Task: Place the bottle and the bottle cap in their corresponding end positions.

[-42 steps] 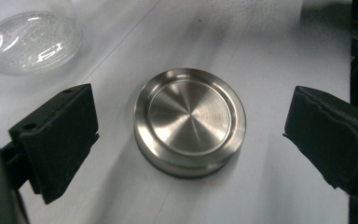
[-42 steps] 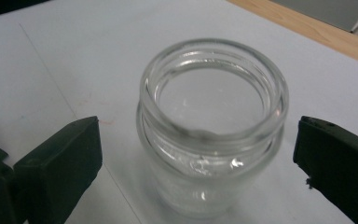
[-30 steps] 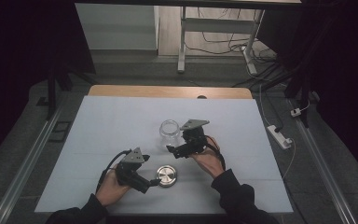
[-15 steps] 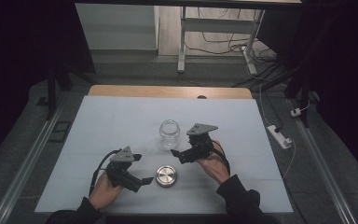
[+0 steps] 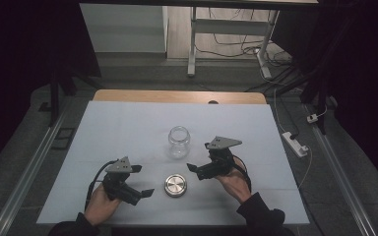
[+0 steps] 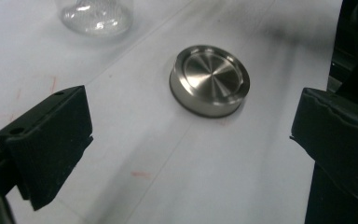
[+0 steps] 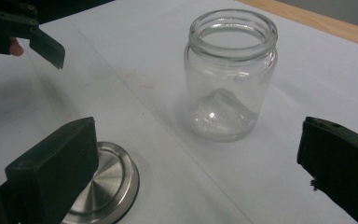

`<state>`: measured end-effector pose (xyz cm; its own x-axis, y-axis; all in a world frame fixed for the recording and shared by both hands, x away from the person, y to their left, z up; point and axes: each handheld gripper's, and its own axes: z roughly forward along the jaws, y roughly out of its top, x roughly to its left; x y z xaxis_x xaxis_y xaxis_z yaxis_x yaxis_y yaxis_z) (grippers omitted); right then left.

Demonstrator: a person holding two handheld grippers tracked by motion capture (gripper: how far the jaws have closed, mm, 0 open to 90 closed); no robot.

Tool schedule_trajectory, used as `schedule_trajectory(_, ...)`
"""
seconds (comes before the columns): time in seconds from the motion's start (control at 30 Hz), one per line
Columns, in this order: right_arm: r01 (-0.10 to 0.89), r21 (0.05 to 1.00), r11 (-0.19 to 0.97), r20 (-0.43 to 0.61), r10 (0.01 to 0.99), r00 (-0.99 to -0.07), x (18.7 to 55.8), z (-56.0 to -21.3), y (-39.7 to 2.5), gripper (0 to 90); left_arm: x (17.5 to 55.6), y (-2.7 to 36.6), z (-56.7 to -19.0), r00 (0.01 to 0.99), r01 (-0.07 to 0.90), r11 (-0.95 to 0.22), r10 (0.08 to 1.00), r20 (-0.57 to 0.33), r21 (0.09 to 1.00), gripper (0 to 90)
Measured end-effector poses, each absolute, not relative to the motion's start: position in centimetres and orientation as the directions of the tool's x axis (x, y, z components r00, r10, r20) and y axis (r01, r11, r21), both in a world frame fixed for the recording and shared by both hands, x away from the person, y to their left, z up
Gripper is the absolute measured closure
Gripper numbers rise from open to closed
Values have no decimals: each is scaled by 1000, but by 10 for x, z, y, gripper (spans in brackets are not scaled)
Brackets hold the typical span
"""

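A clear, empty glass jar (image 5: 178, 141) stands upright and uncapped near the middle of the white table top. Its round metal lid (image 5: 175, 185) lies flat in front of it, closer to me. My left gripper (image 5: 141, 181) is left of the lid, open, its jaws pointing at the lid with a gap between. In the left gripper view the lid (image 6: 209, 80) lies ahead between the spread jaws and the jar's base (image 6: 95, 16) is at the top. My right gripper (image 5: 197, 160) is open, right of both. Its own view has the jar (image 7: 230, 74) ahead and the lid (image 7: 102, 191) at lower left.
The white mat (image 5: 128, 128) covers a wooden table whose far edge (image 5: 177, 96) shows. Beyond it stand a metal frame leg (image 5: 192, 44) and floor cables. A white power strip (image 5: 295, 142) lies off the table's right side. The other hand's gripper (image 7: 23, 28) shows at upper left.
Both grippers have drawn apart: the left one slid a little left, the right one moved right and back toward me, away from the jar. Jar and lid have not moved.
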<state>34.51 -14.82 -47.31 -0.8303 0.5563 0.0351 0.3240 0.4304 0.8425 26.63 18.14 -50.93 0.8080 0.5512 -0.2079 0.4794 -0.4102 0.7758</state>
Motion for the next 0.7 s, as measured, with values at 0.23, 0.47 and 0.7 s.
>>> schedule_trajectory(0.23, 324, 849, 418, 41, 558, -829, 336, -472, -157, 0, 259, 193, -508, 784, 497, -406, 590, -196, 767, 0)
schedule_trajectory(0.47, 326, 850, 415, 32, 575, -818, 324, -471, -172, 0, 249, 207, -507, 758, 513, -392, 624, -189, 764, 0)
schedule_trajectory(0.7, 338, 843, 418, 17, 607, -795, 311, -471, -193, 0, 238, 222, -506, 732, 525, -375, 657, -181, 764, 0)
